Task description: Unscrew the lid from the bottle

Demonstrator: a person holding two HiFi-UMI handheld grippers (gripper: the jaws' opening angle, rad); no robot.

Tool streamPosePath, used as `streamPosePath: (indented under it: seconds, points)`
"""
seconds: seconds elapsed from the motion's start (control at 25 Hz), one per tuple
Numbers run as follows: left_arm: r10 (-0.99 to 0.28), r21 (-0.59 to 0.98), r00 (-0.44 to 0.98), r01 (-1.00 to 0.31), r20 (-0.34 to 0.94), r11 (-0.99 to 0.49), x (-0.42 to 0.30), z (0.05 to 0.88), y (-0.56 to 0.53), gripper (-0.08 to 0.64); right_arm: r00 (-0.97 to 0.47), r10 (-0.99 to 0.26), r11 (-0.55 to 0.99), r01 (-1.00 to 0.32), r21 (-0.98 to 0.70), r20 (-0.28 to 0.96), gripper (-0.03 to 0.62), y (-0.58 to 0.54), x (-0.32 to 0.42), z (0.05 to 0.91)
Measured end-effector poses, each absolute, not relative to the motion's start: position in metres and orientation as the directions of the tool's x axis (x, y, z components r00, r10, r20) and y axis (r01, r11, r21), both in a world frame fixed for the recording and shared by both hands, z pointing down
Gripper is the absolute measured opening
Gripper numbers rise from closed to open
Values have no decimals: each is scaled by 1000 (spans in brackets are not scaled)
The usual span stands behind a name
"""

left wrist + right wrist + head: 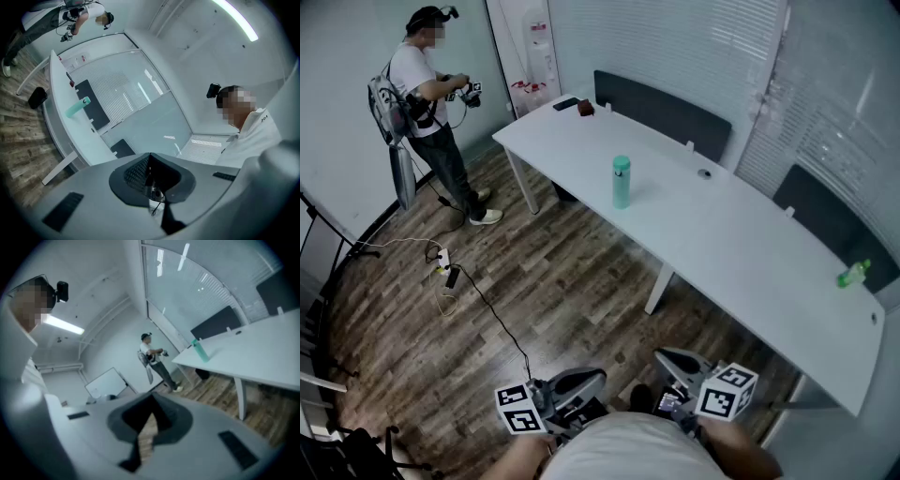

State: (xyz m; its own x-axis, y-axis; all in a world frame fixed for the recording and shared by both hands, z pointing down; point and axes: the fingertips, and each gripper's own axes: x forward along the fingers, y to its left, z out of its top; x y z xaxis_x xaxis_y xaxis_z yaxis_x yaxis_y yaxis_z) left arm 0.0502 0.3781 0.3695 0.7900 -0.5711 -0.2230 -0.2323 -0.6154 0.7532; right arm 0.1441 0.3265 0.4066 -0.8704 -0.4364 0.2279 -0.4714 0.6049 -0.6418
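Note:
A teal bottle (pixel 622 181) with its lid on stands upright on the long white table (pixel 741 253), near the middle of its far half. It also shows small in the left gripper view as the bottle (pixel 76 108) and in the right gripper view as the bottle (pixel 200 350). Both grippers are held low against my body, well short of the table. My left gripper (pixel 581 380) (pixel 150 161) is shut with nothing in it. My right gripper (pixel 675 360) (pixel 150 404) is shut and empty too.
A second person (pixel 427 103) stands at the far left, holding devices. Dark chairs (pixel 666 108) line the table's far side. A green bottle (pixel 853 273) lies at the table's right end, small dark items (pixel 572 105) at its far end. A cable and power strip (pixel 445 267) lie on the wood floor.

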Motion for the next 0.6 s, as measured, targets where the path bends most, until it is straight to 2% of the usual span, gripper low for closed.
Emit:
streamPosePath:
  seconds: [0.6]
  points:
    - [-588, 749, 780, -254, -217, -613, 44, 369, 373, 14, -872, -436, 599, -466, -651, 223, 23, 320, 142, 409]
